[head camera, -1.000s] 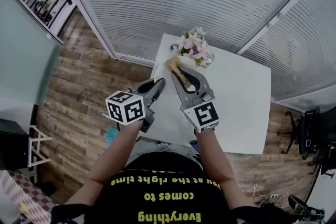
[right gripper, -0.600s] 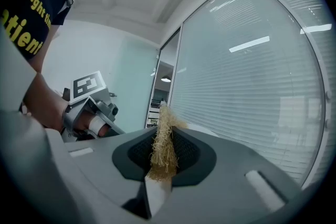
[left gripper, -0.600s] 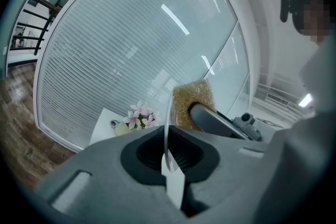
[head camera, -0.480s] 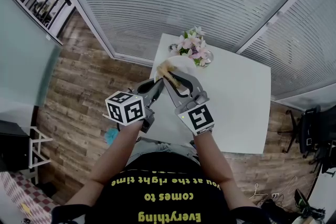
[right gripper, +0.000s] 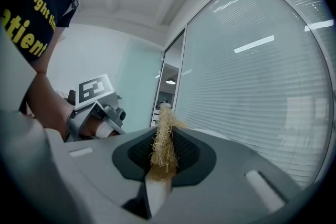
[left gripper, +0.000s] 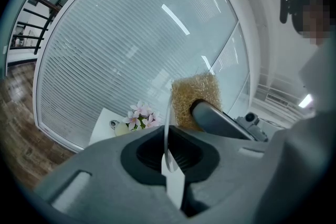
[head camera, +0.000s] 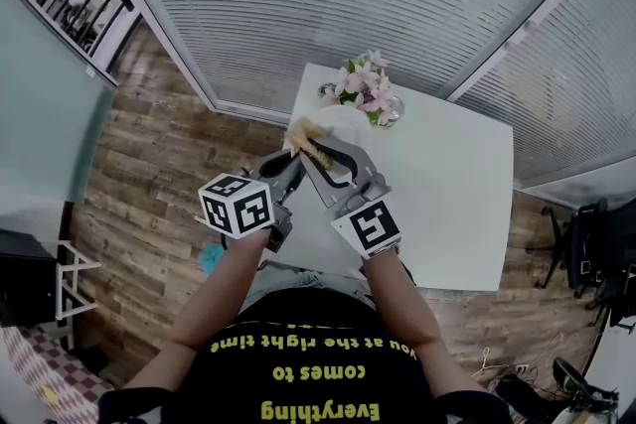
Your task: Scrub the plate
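Now | left gripper (head camera: 296, 162) jaws clamped on thin white round plate (head camera: 338, 119), edge-on | right gripper (head camera: 320, 157) jaws clamped on tan fibrous scrub pad (right gripper: 163, 144), touching plate | white worktop (head camera: 447, 204) below.

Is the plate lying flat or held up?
Held up: the thin white plate stands edge-on, clamped in the left gripper.

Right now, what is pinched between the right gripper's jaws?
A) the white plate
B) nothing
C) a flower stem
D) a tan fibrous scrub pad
D: the right gripper view shows the tan fibrous scrub pad clamped in the right gripper, while the white plate sits edge-on in the left gripper.
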`<control>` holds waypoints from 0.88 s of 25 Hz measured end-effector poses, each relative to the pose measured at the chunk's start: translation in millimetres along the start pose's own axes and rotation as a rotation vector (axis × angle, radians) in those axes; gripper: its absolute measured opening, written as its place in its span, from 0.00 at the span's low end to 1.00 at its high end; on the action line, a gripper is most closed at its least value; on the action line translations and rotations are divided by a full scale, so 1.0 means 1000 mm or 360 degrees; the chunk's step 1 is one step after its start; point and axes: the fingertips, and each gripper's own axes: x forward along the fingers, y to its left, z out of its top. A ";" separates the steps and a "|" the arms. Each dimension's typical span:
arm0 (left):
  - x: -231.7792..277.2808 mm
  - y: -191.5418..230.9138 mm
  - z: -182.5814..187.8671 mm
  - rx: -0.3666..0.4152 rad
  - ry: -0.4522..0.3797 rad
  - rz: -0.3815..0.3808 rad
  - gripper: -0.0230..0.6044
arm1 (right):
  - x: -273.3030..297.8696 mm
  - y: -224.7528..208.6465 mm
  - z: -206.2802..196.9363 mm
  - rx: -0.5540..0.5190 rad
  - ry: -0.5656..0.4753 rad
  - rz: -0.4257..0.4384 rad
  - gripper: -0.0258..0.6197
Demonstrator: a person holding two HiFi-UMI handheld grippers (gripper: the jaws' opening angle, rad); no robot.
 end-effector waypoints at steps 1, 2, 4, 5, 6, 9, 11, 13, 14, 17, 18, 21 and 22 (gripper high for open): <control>0.000 0.000 0.000 -0.0002 0.0001 -0.0002 0.06 | 0.001 0.000 0.000 -0.0016 0.0004 0.0004 0.13; 0.000 0.000 0.000 -0.0004 0.0001 -0.0004 0.06 | 0.001 -0.001 0.000 -0.0034 0.0010 0.0006 0.13; 0.001 0.000 0.000 -0.0010 0.0000 -0.0012 0.06 | 0.002 -0.004 -0.001 -0.0055 0.0020 0.0003 0.13; 0.002 0.000 0.000 -0.0014 0.0000 -0.0017 0.05 | 0.002 -0.006 -0.002 -0.0062 0.0024 -0.0001 0.13; 0.002 -0.001 0.000 -0.0017 -0.0001 -0.0023 0.06 | 0.002 -0.008 -0.003 -0.0060 0.0026 -0.0010 0.13; 0.001 -0.002 0.000 -0.0025 -0.0004 -0.0042 0.05 | 0.001 -0.011 -0.006 -0.0029 0.0020 -0.0046 0.13; 0.000 -0.002 0.000 -0.0029 -0.0005 -0.0048 0.05 | 0.001 -0.012 -0.007 -0.0022 0.0023 -0.0059 0.13; 0.000 -0.001 0.000 -0.0031 -0.0004 -0.0049 0.05 | 0.001 -0.013 -0.010 0.0009 0.0021 -0.0080 0.13; 0.001 -0.001 0.000 -0.0032 -0.0003 -0.0048 0.05 | 0.001 -0.015 -0.011 0.0019 0.0022 -0.0088 0.13; 0.001 0.000 -0.001 -0.0027 -0.0002 -0.0044 0.05 | 0.000 -0.017 -0.012 -0.0010 0.0033 -0.0097 0.13; 0.000 -0.001 -0.001 -0.0025 -0.0002 -0.0042 0.05 | -0.001 -0.018 -0.011 -0.0035 0.0039 -0.0096 0.13; -0.002 -0.001 -0.002 -0.0026 -0.0006 -0.0042 0.05 | -0.004 -0.023 -0.010 -0.0046 0.0046 -0.0123 0.13; -0.003 -0.001 -0.002 -0.0026 -0.0009 -0.0040 0.05 | -0.005 -0.025 -0.011 -0.0023 0.0046 -0.0144 0.13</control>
